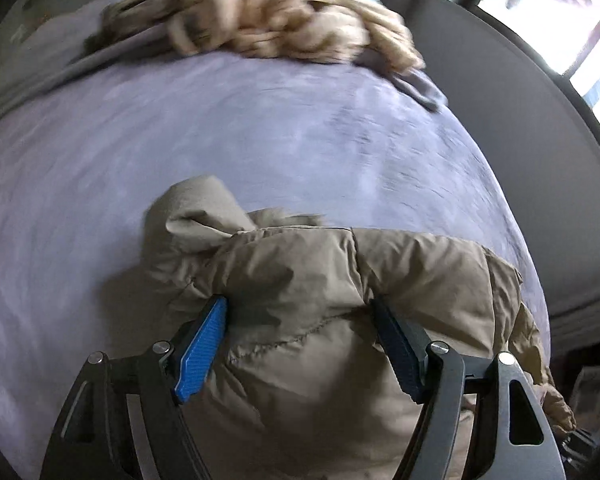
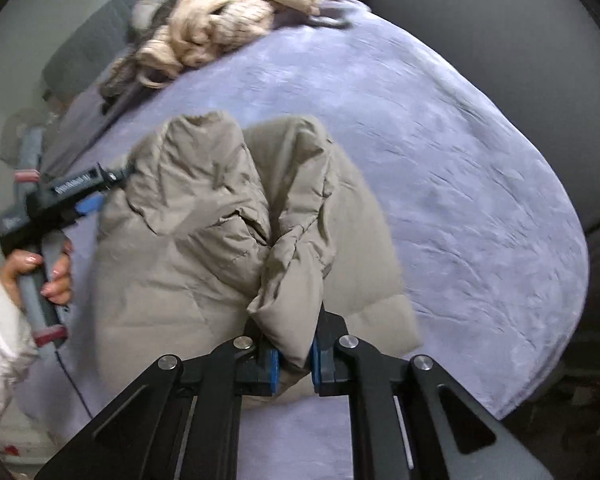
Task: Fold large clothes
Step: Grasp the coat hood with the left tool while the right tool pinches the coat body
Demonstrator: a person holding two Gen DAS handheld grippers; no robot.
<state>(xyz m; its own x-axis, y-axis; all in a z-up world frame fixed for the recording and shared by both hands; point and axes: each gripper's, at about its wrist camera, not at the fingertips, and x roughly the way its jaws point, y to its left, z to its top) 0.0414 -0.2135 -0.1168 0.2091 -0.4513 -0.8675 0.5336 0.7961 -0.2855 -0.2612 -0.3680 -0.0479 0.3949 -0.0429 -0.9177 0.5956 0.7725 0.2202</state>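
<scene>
A beige padded jacket (image 1: 312, 280) lies bunched on a lavender blanket (image 1: 220, 132); it also shows in the right wrist view (image 2: 188, 264). My left gripper (image 1: 300, 312) has its blue pads (image 1: 200, 348) spread wide with a thick bulge of jacket between them. In the right wrist view it shows at the jacket's left edge (image 2: 100, 196). My right gripper (image 2: 294, 356) is shut on a narrow fold of the jacket, lifted slightly above the rest.
A pile of cream knitted and dark clothes (image 1: 268, 20) lies at the far edge of the blanket (image 2: 440, 160); it also shows in the right wrist view (image 2: 220, 24). A grey upholstered surface (image 1: 520, 120) runs on the right.
</scene>
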